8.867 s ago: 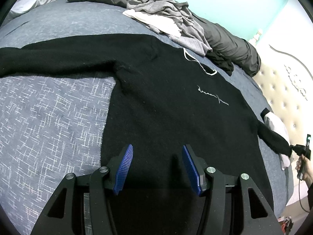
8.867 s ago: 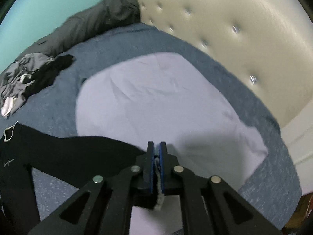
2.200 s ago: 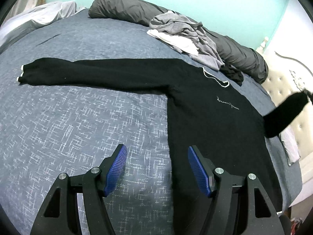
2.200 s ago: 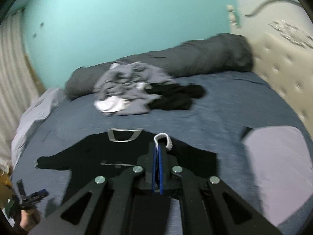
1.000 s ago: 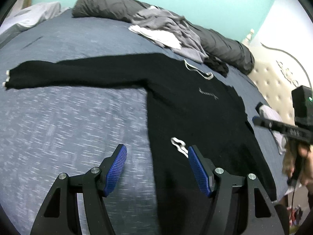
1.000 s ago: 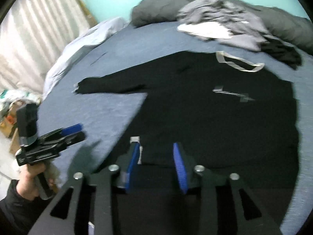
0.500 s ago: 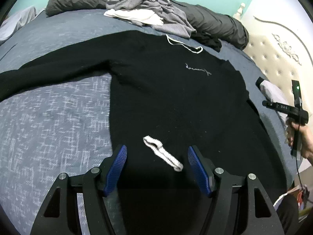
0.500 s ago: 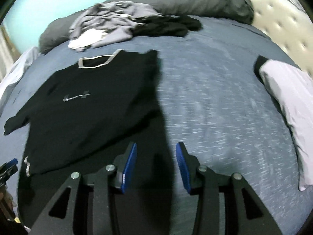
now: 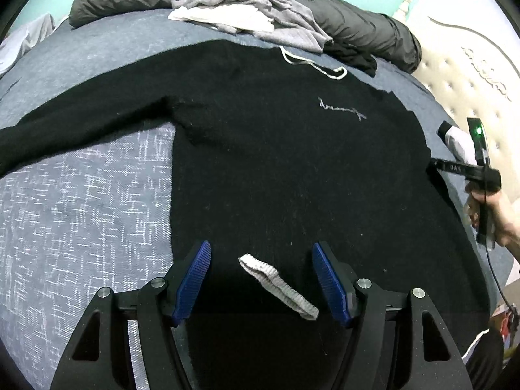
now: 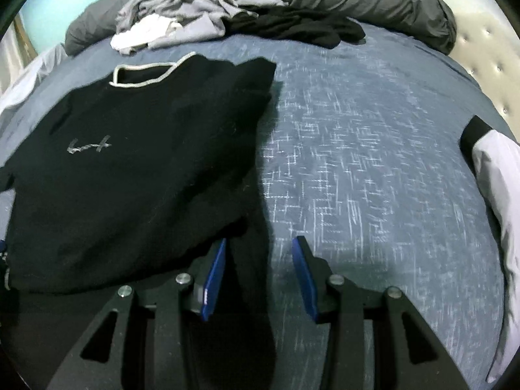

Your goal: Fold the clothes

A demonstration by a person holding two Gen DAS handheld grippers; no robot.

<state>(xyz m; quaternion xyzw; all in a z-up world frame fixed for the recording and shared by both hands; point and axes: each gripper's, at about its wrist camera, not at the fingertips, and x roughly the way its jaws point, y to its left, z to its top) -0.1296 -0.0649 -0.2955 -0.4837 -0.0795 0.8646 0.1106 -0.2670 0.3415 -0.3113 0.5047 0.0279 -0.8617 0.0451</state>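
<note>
A black sweater [image 9: 276, 162] lies flat, front up, on the blue-grey bed cover [image 9: 81, 211]. One sleeve stretches out to the left. The other is folded across the body, and its white ribbed cuff [image 9: 278, 287] lies near the hem. My left gripper [image 9: 261, 253] stands open just above that cuff, one pad on each side, touching nothing. In the right wrist view the sweater [image 10: 130, 169] fills the left half. My right gripper [image 10: 260, 250] hovers over its right side edge, jaws closing, and the pads press on nothing. The right gripper [image 9: 435, 162] also shows at the sweater's right edge.
Crumpled grey and white clothes [image 9: 240, 3], a black garment [image 10: 299, 29] and a rolled dark grey duvet [image 9: 367, 29] lie along the far side. The tufted headboard [image 9: 471, 97] and a white pillow [image 10: 500, 188] are on the right. A hand [image 9: 497, 214] holds the right gripper.
The right gripper laid the sleeve across the sweater, let go of the cuff and swung to the sweater's right edge. The left gripper moved over the sweater's lower part, so the cuff now lies between its fingers.
</note>
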